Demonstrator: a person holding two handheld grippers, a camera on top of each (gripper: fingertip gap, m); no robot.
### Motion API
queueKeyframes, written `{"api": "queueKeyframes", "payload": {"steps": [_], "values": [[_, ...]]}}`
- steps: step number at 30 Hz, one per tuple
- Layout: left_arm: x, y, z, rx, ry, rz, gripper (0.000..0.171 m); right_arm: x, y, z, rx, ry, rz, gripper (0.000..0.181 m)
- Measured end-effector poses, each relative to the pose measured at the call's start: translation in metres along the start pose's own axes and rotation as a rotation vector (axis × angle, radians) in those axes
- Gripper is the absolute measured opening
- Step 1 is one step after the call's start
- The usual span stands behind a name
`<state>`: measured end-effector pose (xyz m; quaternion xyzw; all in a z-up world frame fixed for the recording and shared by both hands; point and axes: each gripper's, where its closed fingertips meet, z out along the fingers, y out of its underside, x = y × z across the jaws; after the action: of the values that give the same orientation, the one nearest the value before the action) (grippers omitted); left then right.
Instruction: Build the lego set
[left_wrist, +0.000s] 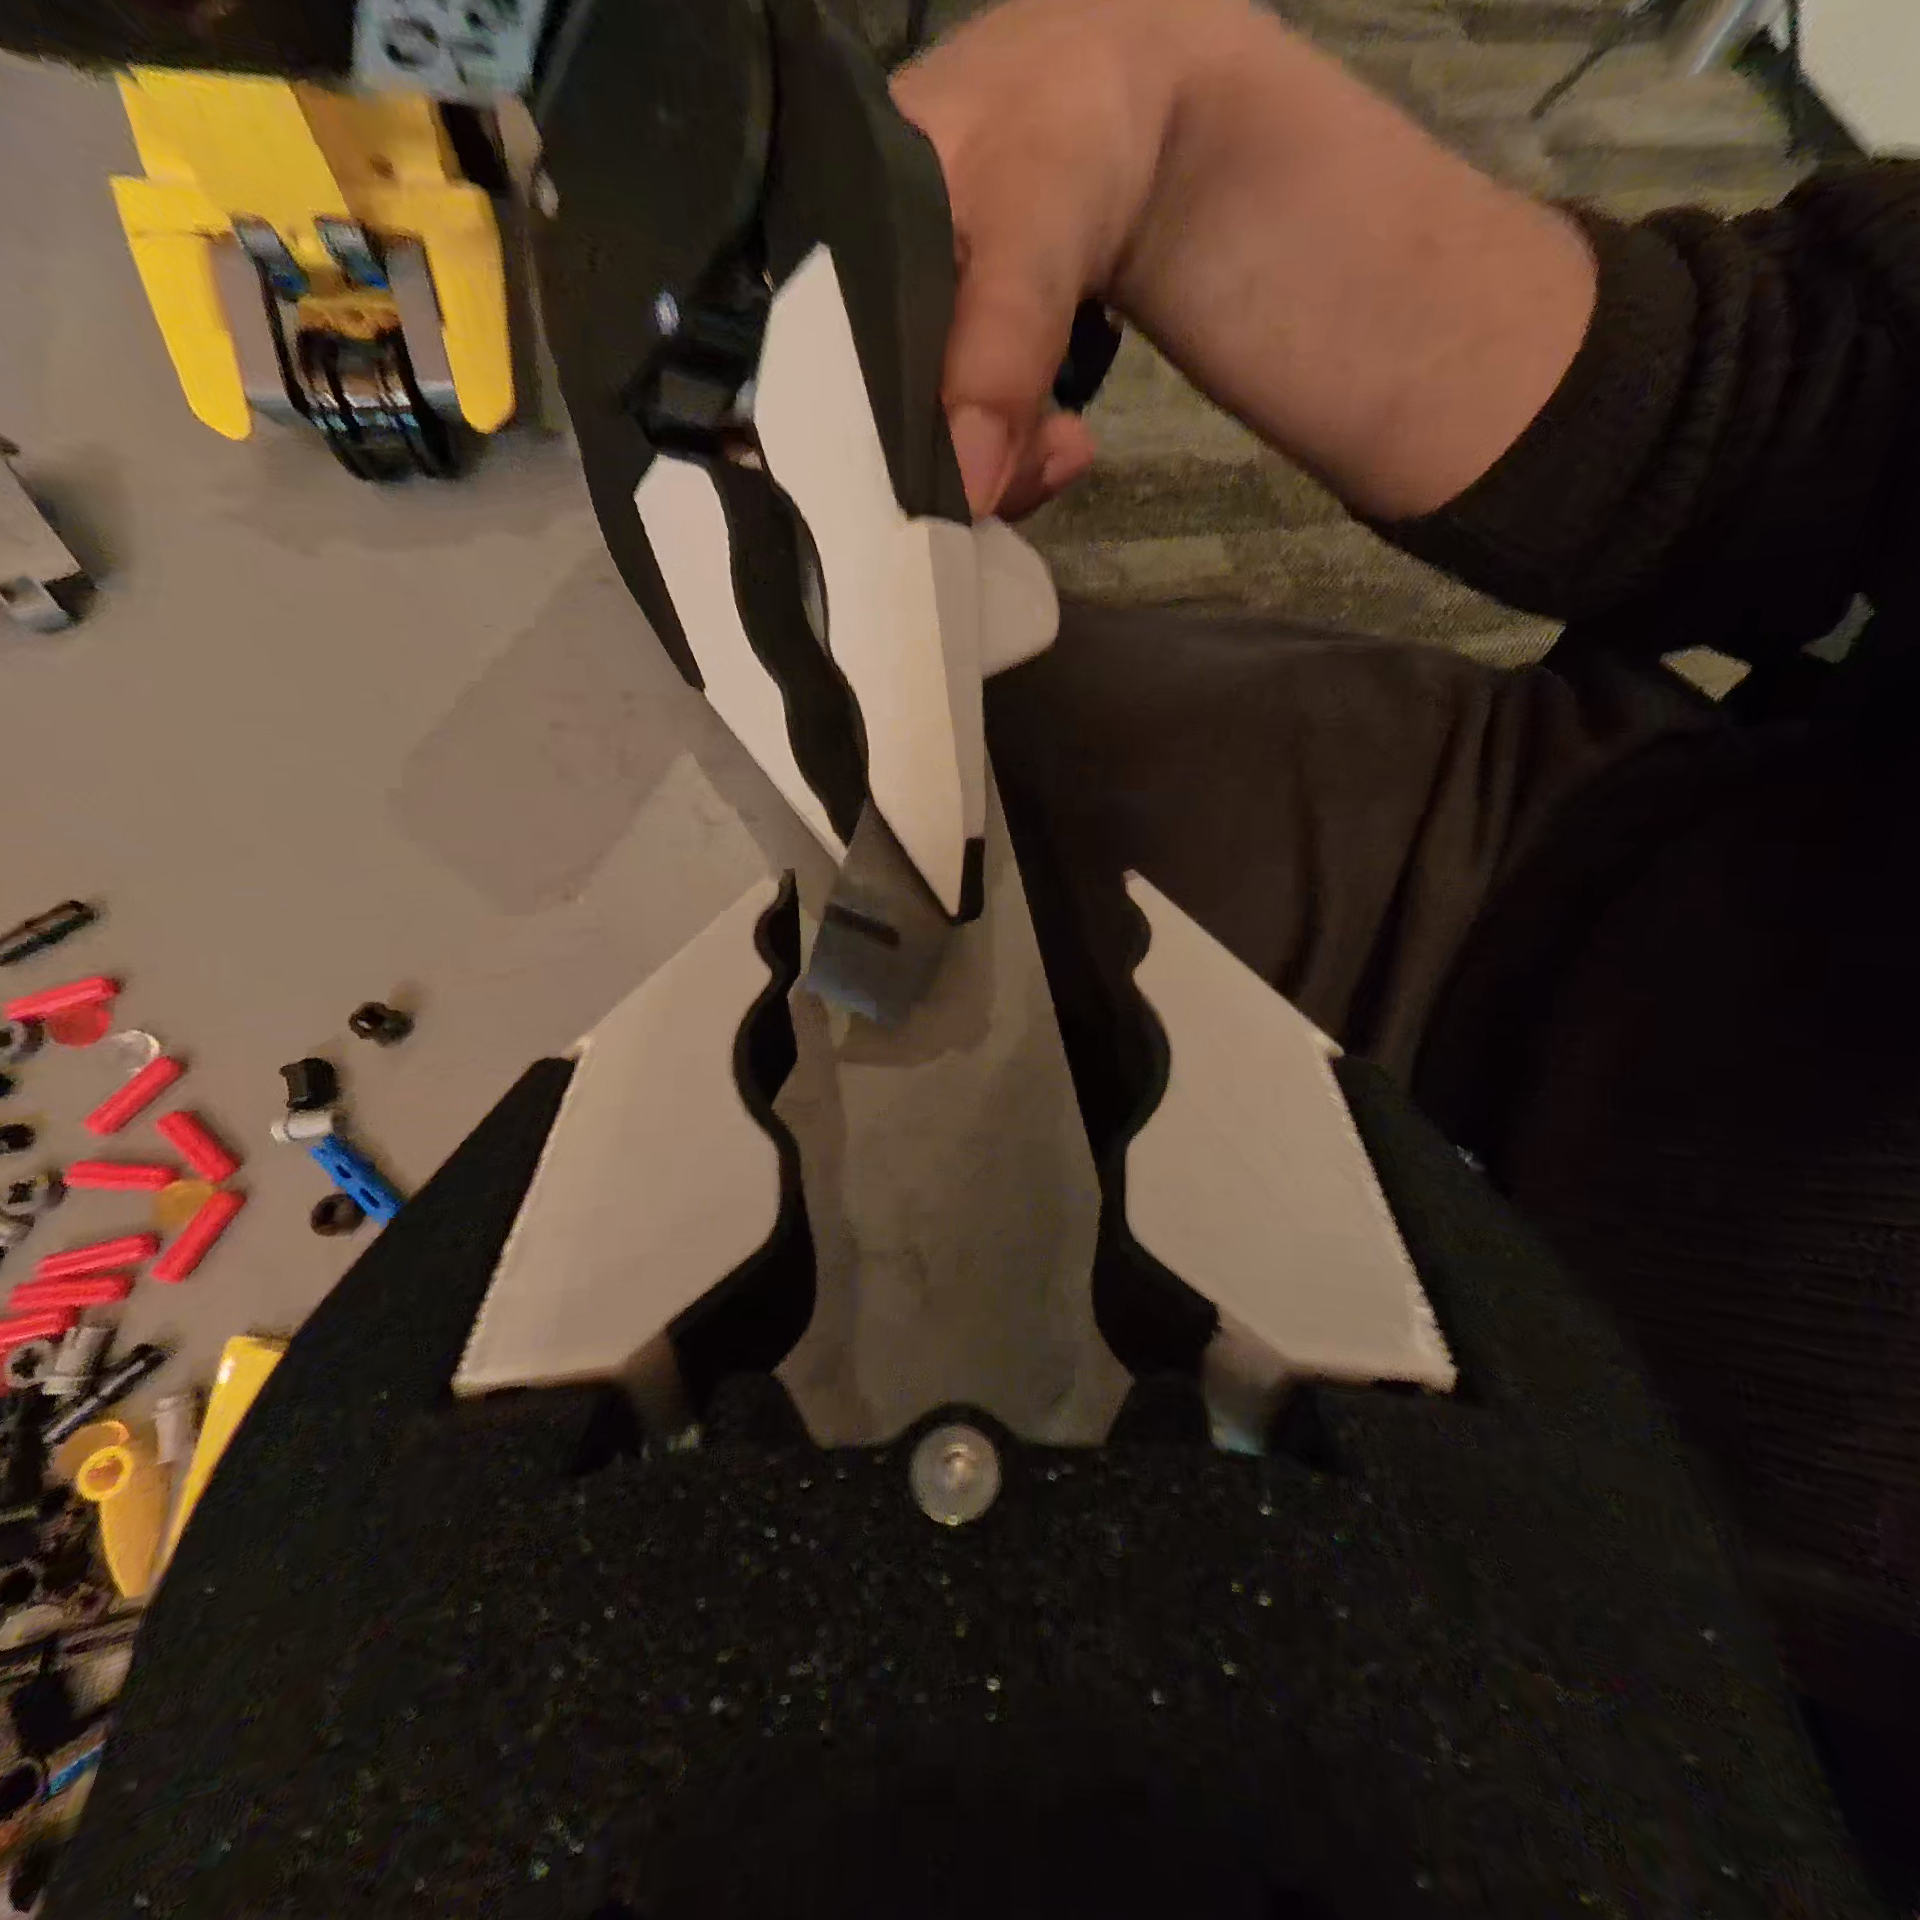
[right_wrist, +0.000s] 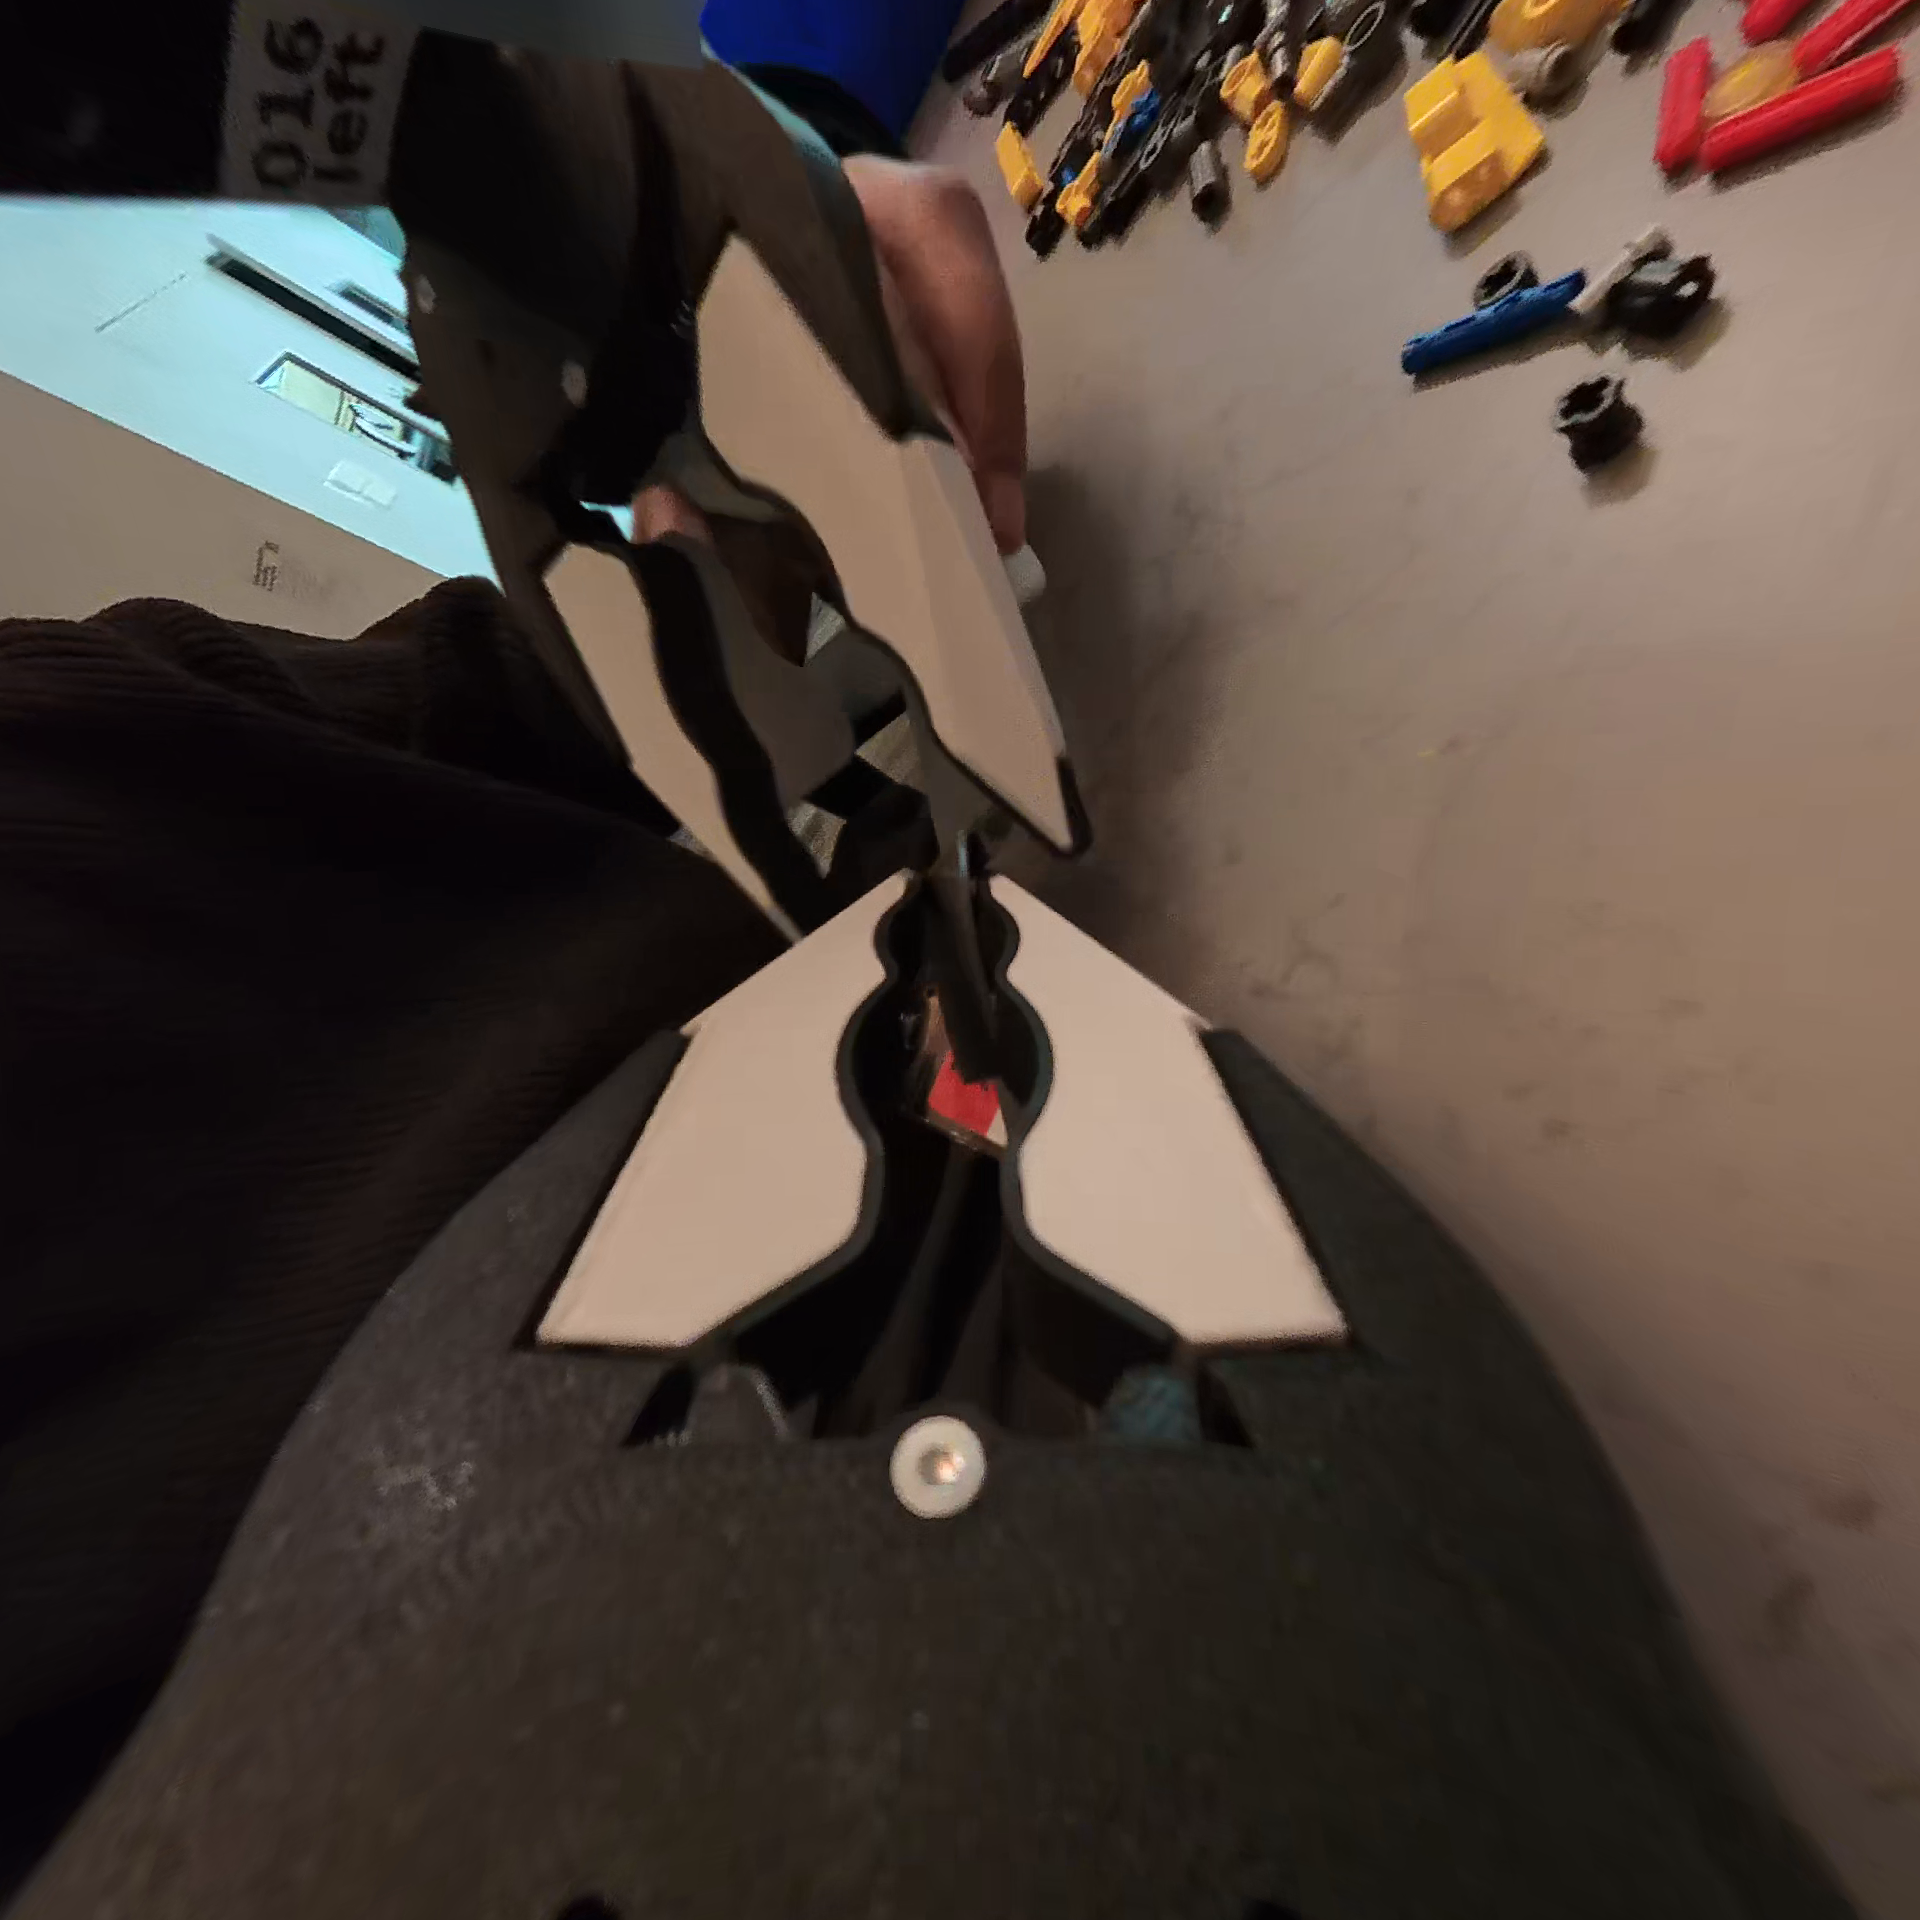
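Note:
My right gripper (right_wrist: 953, 881) is shut on a small grey flat piece (right_wrist: 961, 862) with a red part (right_wrist: 961, 1103) showing between its jaws. In the left wrist view the right gripper (left_wrist: 900, 878) comes down from above, held by a hand (left_wrist: 1039, 208), and the grey slotted piece (left_wrist: 873, 951) sticks out of its tips. My left gripper (left_wrist: 956, 883) is open, with that piece between its fingertips, closer to its left finger (left_wrist: 665, 1195). In the right wrist view the left gripper (right_wrist: 930, 881) stands open around my tips.
A grey table top (left_wrist: 312, 727) carries a yellow toy vehicle (left_wrist: 312, 260), red pins (left_wrist: 135, 1195), a blue beam (left_wrist: 353, 1174) and black connectors. The right wrist view shows yellow parts (right_wrist: 1475, 135), red pins (right_wrist: 1787, 94) and a blue beam (right_wrist: 1486, 322). A dark sleeve (left_wrist: 1714, 416) lies at right. My left and right fingertips are right by each other.

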<state>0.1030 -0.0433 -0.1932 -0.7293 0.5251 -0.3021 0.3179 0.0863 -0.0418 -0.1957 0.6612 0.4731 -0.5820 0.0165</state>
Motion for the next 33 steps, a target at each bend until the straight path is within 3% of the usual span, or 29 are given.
{"api": "queueKeyframes", "payload": {"steps": [1,4,10,22,33], "values": [[0.001,0.006,0.003,-0.032,0.002,0.005,0.056,0.000,0.001,0.000,-0.005,-0.007,0.004,0.009],[-0.008,0.011,0.006,-0.046,-0.061,0.016,0.033,-0.002,0.002,0.001,-0.015,-0.021,0.007,0.009],[-0.011,0.013,0.003,-0.030,-0.044,-0.002,0.024,0.001,-0.003,0.000,0.019,0.001,0.009,0.009],[-0.021,0.022,-0.009,-0.026,-0.103,-0.057,0.024,0.015,-0.019,-0.016,0.215,0.167,-0.067,0.016],[-0.034,0.014,-0.027,0.066,-0.201,-0.138,0.024,0.018,-0.024,-0.027,0.294,0.202,-0.094,0.017]]}}
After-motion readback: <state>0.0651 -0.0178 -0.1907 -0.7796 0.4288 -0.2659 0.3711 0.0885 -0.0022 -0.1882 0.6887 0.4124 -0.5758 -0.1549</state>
